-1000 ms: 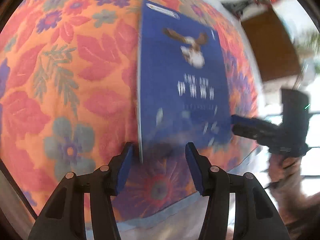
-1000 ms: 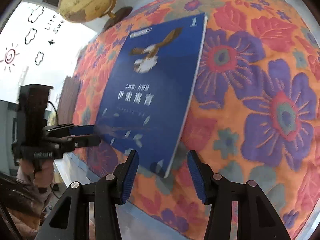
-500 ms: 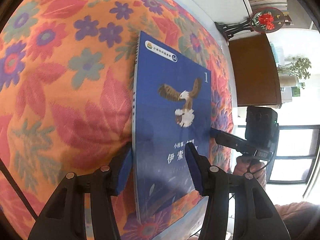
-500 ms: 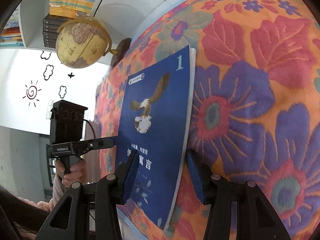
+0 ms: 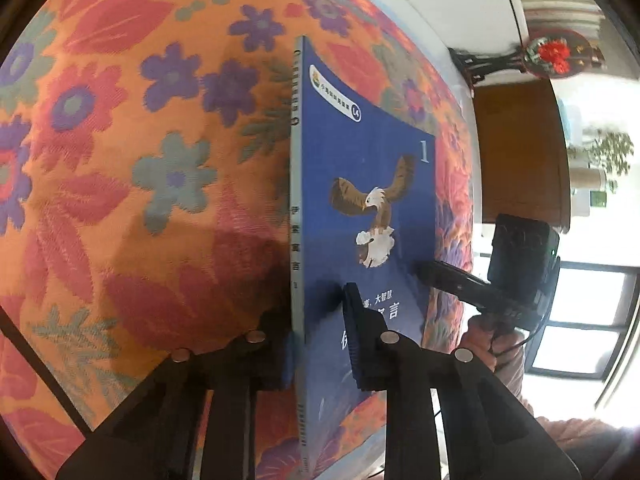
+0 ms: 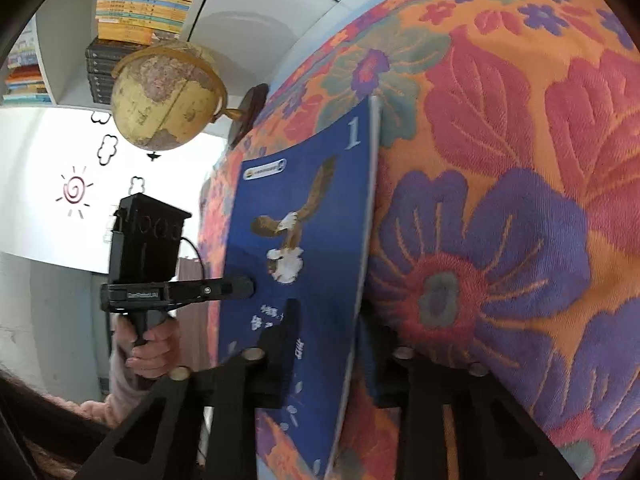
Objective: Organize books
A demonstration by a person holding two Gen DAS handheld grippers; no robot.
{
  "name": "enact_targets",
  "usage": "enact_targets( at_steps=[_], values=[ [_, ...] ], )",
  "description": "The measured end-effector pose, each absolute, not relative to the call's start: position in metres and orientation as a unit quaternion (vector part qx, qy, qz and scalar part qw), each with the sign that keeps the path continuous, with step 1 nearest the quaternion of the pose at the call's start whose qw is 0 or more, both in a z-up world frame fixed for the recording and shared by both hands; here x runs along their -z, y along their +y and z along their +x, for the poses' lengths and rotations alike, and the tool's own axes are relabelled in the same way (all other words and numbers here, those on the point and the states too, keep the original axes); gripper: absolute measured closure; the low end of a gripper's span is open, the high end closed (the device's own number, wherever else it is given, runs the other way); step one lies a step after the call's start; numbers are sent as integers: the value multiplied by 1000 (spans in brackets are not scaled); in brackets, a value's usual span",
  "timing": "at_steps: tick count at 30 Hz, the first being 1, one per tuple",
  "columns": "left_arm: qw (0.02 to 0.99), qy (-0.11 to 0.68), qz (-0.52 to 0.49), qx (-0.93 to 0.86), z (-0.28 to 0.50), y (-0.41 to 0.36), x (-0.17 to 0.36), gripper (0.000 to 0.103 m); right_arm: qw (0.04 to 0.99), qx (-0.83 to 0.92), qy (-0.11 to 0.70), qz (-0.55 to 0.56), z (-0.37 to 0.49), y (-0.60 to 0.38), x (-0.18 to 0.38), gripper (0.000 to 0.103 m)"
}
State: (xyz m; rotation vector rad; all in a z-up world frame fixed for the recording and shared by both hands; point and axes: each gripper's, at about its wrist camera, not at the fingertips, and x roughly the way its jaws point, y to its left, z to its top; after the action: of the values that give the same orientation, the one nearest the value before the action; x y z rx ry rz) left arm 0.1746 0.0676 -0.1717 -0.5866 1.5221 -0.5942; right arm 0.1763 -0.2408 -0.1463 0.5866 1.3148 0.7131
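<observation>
Bright floral cloth (image 5: 132, 184) in orange, red and purple covers the table and fills most of both views.

Left wrist view, left to right: the cloth takes the left half of the frame. At centre a thin blue book (image 5: 372, 184) with an eagle and a numeral 1 on its cover lies on the cloth. The left gripper (image 5: 320, 344), at lower centre, has just been closing and now clamps the book's spine edge, one pad below the book and one on the cover. At right centre the right gripper's black fingers touch the book's far edge, with a hand below them. Upper right holds a dark wooden cabinet (image 5: 516, 152) and a round red flower ornament (image 5: 554, 52).

Right wrist view, left to right: stacked books (image 6: 140, 4) sit on a shelf at upper left, above a tan globe (image 6: 166, 98). At middle left a hand (image 6: 148, 344) holds the left gripper against the book's edge. The right gripper (image 6: 332, 360), lower centre, has also just been closing and pinches the book's page edge. Cloth fills the right side.
</observation>
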Motion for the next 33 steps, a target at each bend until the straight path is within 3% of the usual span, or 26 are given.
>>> enact_targets(
  at_steps=[16, 33],
  values=[
    [673, 665, -221, 236, 171, 55, 162, 82, 688, -350, 569, 283, 187, -224, 159, 89],
    [736, 640, -99, 196, 150, 24, 131, 75, 733, -306, 592, 136, 162, -193, 107, 91]
  ],
)
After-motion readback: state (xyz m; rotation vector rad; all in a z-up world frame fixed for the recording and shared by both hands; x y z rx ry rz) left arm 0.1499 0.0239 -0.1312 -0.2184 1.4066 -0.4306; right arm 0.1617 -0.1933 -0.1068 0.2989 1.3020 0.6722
